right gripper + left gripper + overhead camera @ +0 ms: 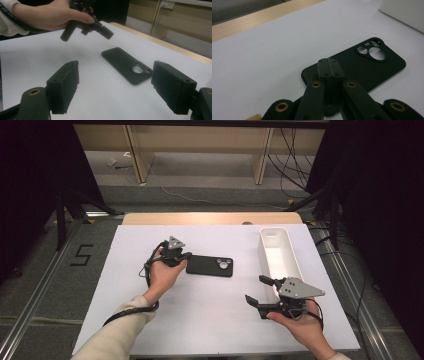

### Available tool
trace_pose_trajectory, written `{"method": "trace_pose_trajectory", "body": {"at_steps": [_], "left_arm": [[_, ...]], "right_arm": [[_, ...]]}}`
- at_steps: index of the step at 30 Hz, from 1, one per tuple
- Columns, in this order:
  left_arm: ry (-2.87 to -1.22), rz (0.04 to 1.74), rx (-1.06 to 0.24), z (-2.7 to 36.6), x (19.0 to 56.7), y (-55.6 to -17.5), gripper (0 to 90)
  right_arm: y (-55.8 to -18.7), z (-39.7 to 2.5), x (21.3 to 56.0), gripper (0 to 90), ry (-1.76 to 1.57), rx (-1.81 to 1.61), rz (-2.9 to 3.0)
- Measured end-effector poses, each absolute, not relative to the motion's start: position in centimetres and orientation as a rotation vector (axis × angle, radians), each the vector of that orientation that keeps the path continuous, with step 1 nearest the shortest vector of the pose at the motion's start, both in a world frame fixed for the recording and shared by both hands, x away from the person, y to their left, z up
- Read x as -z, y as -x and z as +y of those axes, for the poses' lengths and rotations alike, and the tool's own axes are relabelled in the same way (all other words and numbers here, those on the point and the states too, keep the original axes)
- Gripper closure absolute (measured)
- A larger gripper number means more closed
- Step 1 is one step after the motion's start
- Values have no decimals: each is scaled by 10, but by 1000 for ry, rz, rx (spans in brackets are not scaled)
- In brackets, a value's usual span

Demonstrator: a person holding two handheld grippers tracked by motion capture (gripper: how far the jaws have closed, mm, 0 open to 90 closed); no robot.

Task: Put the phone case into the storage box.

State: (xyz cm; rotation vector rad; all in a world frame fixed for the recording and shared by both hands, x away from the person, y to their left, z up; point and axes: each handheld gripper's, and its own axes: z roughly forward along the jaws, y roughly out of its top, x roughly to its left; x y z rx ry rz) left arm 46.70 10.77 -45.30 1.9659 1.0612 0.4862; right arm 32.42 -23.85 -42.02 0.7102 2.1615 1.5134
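A black phone case (210,266) lies flat in the middle of the white table cover, camera cutout toward the right. My left gripper (186,256) is held at the case's left end, jaws pressed together with nothing between them. In the left gripper view the shut tips (328,67) hang over the near end of the case (367,67). The right gripper view shows that gripper (107,33) raised a little above the case (125,63), not touching it. My right gripper (256,289) stands open at the front right, its jaws (116,77) wide apart and pointed at the case.
A long white bin (265,254) stands along the right side of the table cover (200,320), just behind my right gripper. The wooden table edge (210,218) runs along the back. Cables and shelving lie on the floor beyond.
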Motion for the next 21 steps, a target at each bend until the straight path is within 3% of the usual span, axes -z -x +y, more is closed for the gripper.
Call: {"method": "trace_pose_trajectory", "body": {"at_steps": [21], "left_arm": [[-2022, 1175, -526, 80, 475, -522, 900]], "right_arm": [[-323, -237, 422, 233, -699, -1521, 2175]]}}
